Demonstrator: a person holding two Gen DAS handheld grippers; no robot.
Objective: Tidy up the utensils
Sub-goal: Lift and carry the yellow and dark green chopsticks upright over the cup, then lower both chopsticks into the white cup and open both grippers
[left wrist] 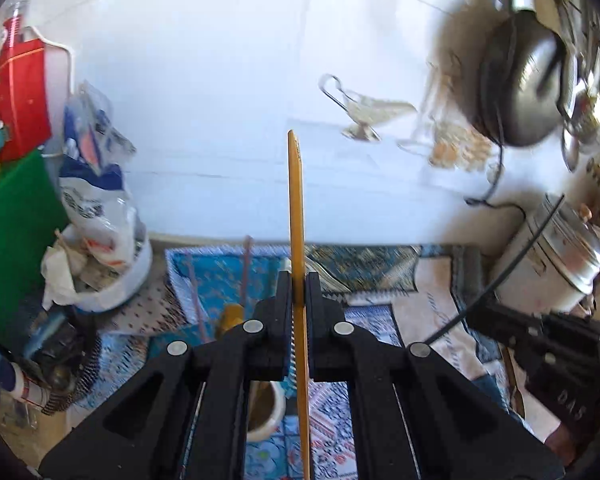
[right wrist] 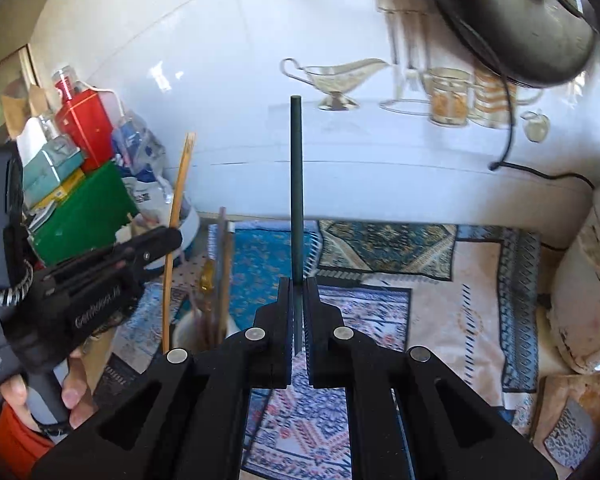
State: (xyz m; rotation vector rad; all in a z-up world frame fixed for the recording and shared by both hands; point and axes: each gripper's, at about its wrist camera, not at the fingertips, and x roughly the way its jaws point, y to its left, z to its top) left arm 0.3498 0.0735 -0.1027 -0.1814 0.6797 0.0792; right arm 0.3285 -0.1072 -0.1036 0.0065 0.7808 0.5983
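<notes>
Utensils upright in white cup [right wrist: 188, 334]; left jaws around yellow stick [left wrist: 296, 208], right around dark rod [right wrist: 296, 184].

Bright, even daylight; glare on the white wall [left wrist: 228, 92]. Left view motion-blurred at right; fisheye edges bowed, corners dark.

Open room lies straight ahead over the patterned blue and beige cloths [right wrist: 440, 280] covering the desk, back to the white tiled wall [left wrist: 220, 100]. The left side is crowded: a green box [right wrist: 84, 216], a red carton [right wrist: 86, 128] and a crumpled plastic bag in a white bowl [left wrist: 100, 240] stand close together. A white cup holding sticks [right wrist: 204, 328] rises at centre left. On the right, a white cooker [right wrist: 584, 300], its black cable [right wrist: 540, 176] and a hanging dark pan [right wrist: 512, 20] narrow the way.
</notes>
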